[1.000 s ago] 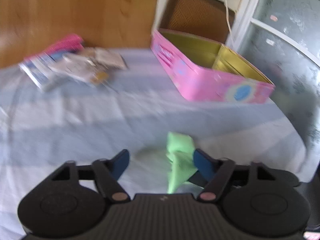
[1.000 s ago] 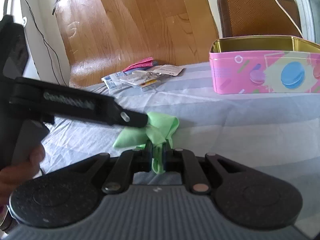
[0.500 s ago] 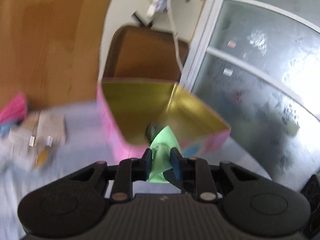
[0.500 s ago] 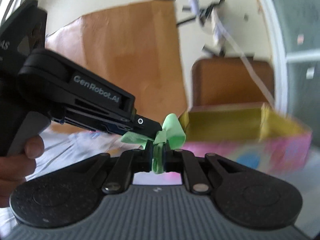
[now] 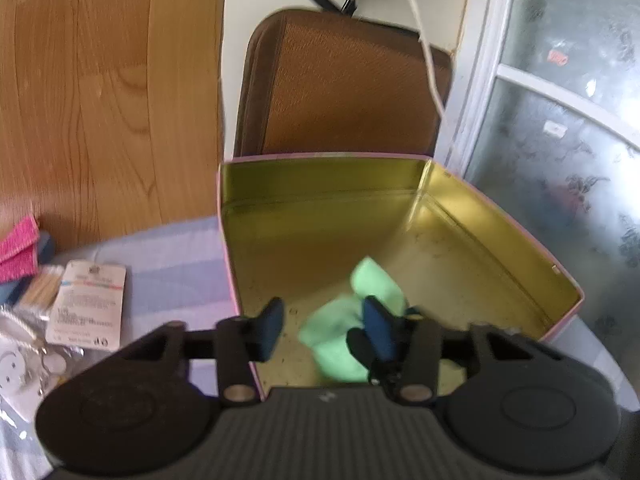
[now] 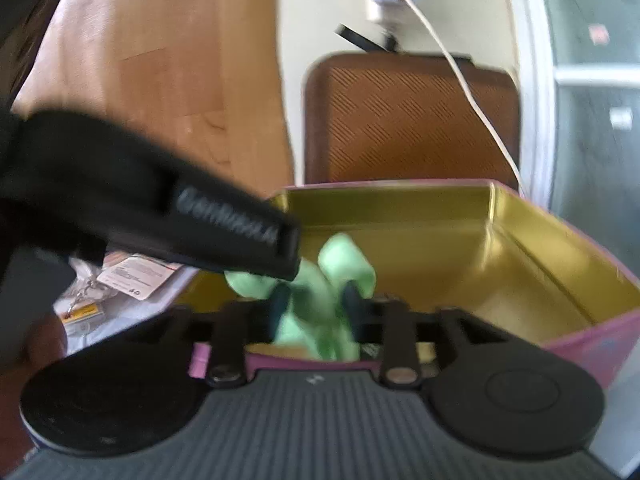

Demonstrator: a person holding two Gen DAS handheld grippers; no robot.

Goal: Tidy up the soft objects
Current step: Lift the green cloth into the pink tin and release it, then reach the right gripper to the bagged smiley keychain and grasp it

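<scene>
A light green cloth (image 5: pixel 340 328) hangs blurred just inside the open pink tin (image 5: pixel 320 188) with its gold lining. My left gripper (image 5: pixel 325 330) is above the tin's near left corner. Its jaws are opening, and the cloth sits between the blue pads, against the right one. In the right wrist view my right gripper (image 6: pixel 316 308) is at the tin's (image 6: pixel 400 208) near wall. Its jaws are opening too, and the green cloth (image 6: pixel 348 264) is loose between them. The left gripper (image 6: pixel 291 263) reaches in from the left, its tip touching the cloth.
Paper packets (image 5: pixel 86 304) and pink items (image 5: pixel 18 248) lie on the pale striped sheet left of the tin. A brown chair back (image 5: pixel 340 92) stands right behind it, with a white cable (image 5: pixel 424 48) hanging across. A wooden panel is at left, a frosted glass door at right.
Both grippers carried the green cloth from the sheet over to the tin. Half a second ago both were shut on it; now both sets of jaws have parted over the tin.
</scene>
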